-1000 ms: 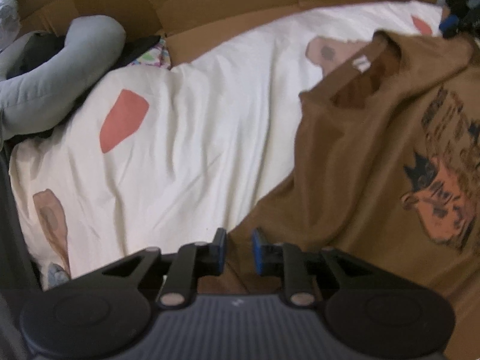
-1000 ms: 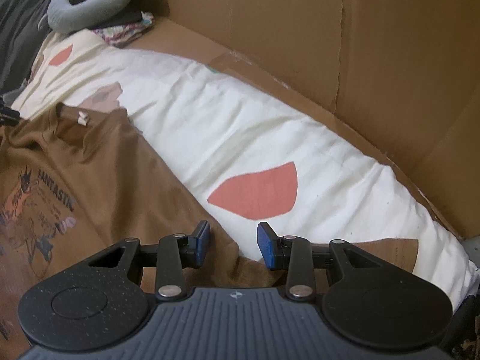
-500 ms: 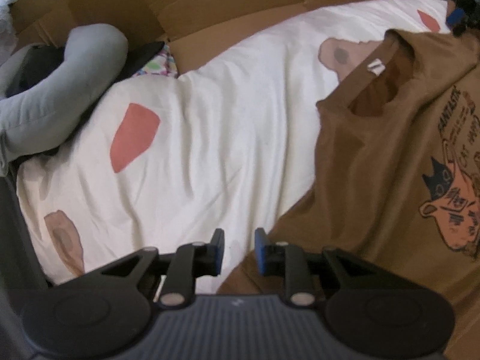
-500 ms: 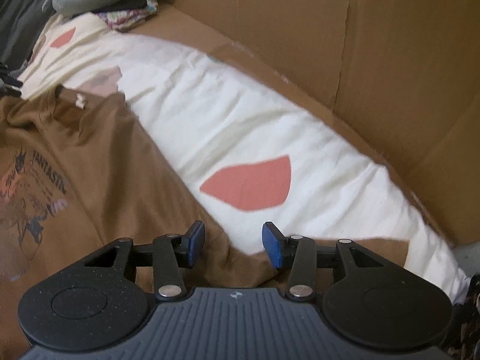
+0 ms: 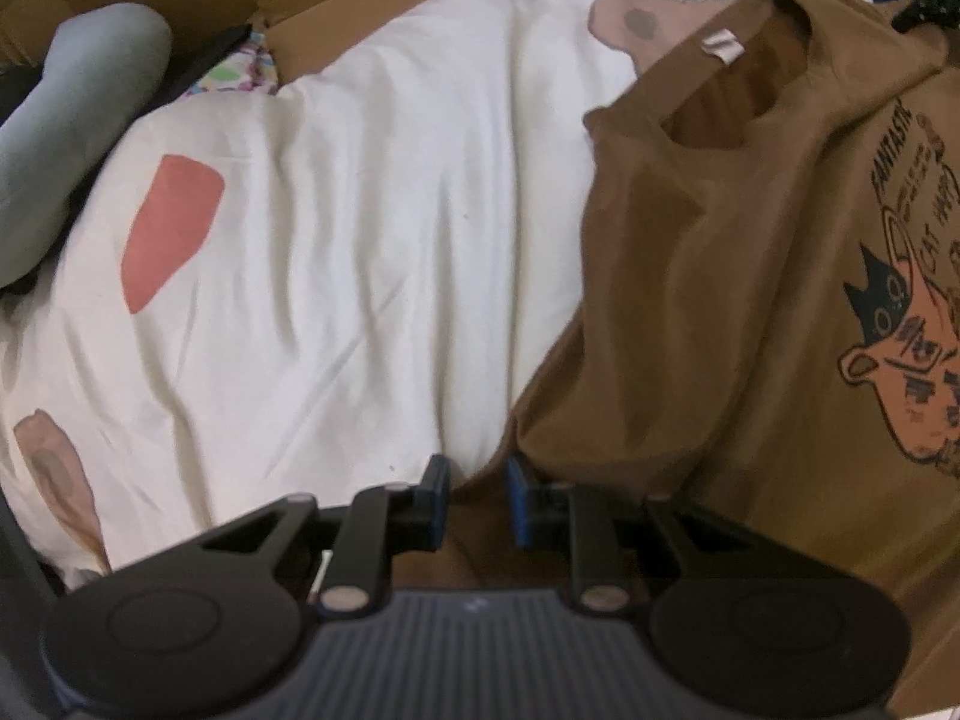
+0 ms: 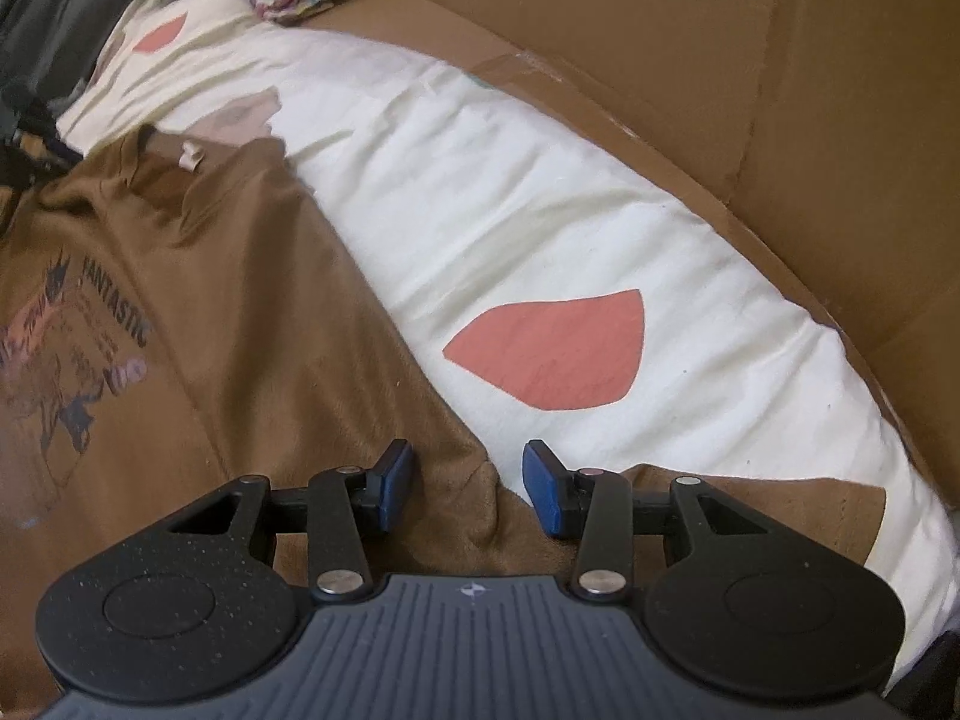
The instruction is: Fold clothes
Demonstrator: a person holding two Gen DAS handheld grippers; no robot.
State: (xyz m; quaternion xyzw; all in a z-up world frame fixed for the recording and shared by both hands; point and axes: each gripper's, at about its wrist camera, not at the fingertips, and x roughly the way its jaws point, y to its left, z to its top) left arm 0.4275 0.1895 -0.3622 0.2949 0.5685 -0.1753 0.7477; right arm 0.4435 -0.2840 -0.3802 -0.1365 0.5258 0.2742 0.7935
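Left wrist view: the left gripper (image 5: 477, 495) sits at 6 o'clock with its jaws apart by a narrow gap, and brown fabric shows in that gap; whether the blue pads (image 5: 517, 501) touch the cloth cannot be told. The brown T-shirt (image 5: 720, 324) lies print side up on the cream duvet (image 5: 360, 240), filling the frame from 1 to 5 o'clock. This view alone shows the cat graphic (image 5: 900, 360) clearly at 3 o'clock, the open neckline with its white neck label (image 5: 722, 47) at 1 o'clock, and a grey neck pillow (image 5: 78, 138) at 10 o'clock. A blue-tipped part of the other tool appears at the shirt's far shoulder, 1 o'clock.

Right wrist view: the right gripper (image 6: 468, 495) sits at 6 o'clock with its jaws wide apart, hovering over a fold of the brown T-shirt (image 6: 240, 300), closed on nothing. The shirt occupies 7 to 10 o'clock, with the word "FANTASTIC" legible. Only this view shows the cardboard wall (image 6: 750, 90) running from 12 to 3 o'clock beside the cream duvet (image 6: 540, 210), a red patch (image 6: 558, 354) at the centre, and a brown strip of cloth at 4 o'clock. The neck label (image 6: 192, 154) lies at 10 o'clock.
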